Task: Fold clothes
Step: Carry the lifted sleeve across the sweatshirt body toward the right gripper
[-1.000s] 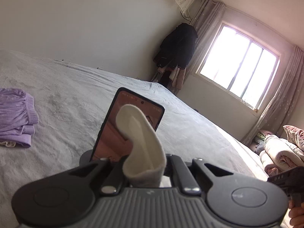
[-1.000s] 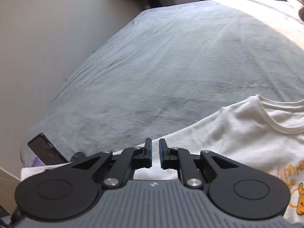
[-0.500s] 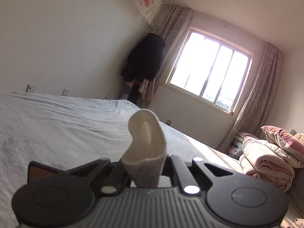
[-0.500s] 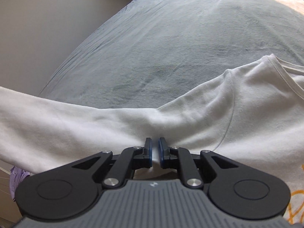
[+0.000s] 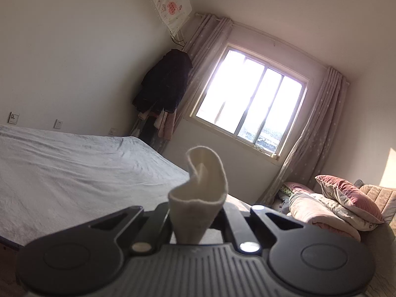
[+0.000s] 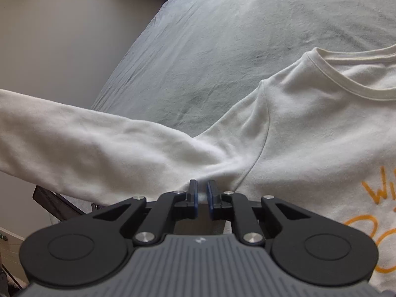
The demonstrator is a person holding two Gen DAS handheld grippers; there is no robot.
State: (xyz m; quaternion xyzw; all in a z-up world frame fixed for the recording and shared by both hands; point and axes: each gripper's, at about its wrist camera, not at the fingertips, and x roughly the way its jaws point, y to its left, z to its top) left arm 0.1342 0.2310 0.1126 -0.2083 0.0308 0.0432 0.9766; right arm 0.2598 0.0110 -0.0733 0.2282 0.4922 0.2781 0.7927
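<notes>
Left gripper point(image 5: 198, 212) clamped on the cuff point(image 5: 201, 185), raised; right gripper point(image 6: 202, 196) nipped on the shirt point(image 6: 309, 136) at the armpit, body flat on the bed point(image 6: 222, 37). Carry the sleeve point(image 6: 99, 148) taut across the chest, right side pinning the crease. Grey sheet, bright window point(image 5: 250, 104), quilts point(image 5: 334, 208) beyond.

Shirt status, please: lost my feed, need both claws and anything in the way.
Left claw shut on sleeve cuff, raised. Right claw pinching white shirt near the armpit. Sleeve stretched above grey bed. Nothing seen blocking.
</notes>
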